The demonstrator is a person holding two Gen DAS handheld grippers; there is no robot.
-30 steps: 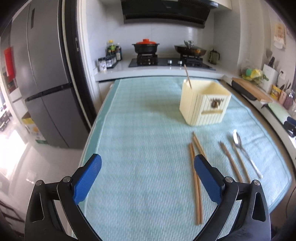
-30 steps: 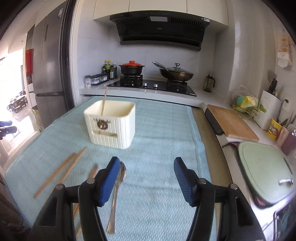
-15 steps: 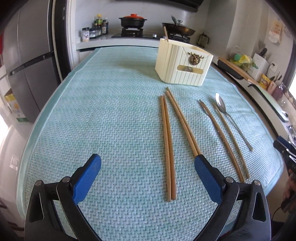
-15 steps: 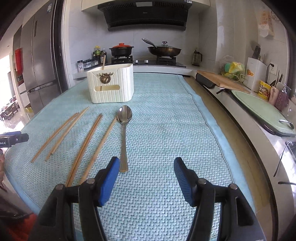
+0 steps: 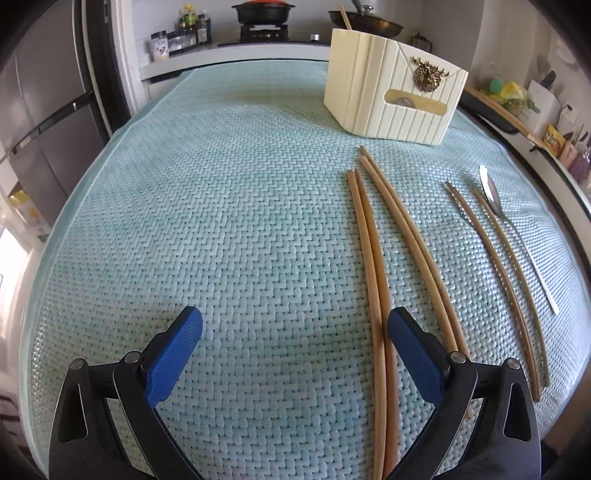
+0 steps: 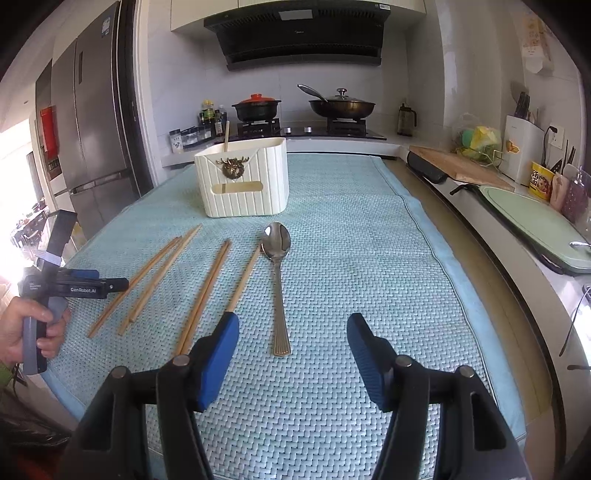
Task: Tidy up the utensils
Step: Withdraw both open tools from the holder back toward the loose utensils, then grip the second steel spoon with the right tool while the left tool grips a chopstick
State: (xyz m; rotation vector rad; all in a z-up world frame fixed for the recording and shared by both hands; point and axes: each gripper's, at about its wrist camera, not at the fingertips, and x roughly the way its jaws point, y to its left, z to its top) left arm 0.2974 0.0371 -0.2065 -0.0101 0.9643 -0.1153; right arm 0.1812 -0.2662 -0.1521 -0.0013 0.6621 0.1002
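Several wooden chopsticks lie in pairs on the teal mat, with a metal spoon to their right. A cream utensil box stands at the back with one chopstick in it. My left gripper is open low over the mat, its right finger beside the nearest chopstick pair. My right gripper is open, the spoon handle end between its fingers' line. The chopsticks, box and left gripper also show in the right wrist view.
A stove with a red-lidded pot and a wok stands behind the table. A fridge is at the left. A cutting board and a green tray lie on the counter at right.
Both grippers have dropped lower and moved closer to the utensils. The left now sits beside the near chopstick pair, the right behind the spoon handle. Both stay open.
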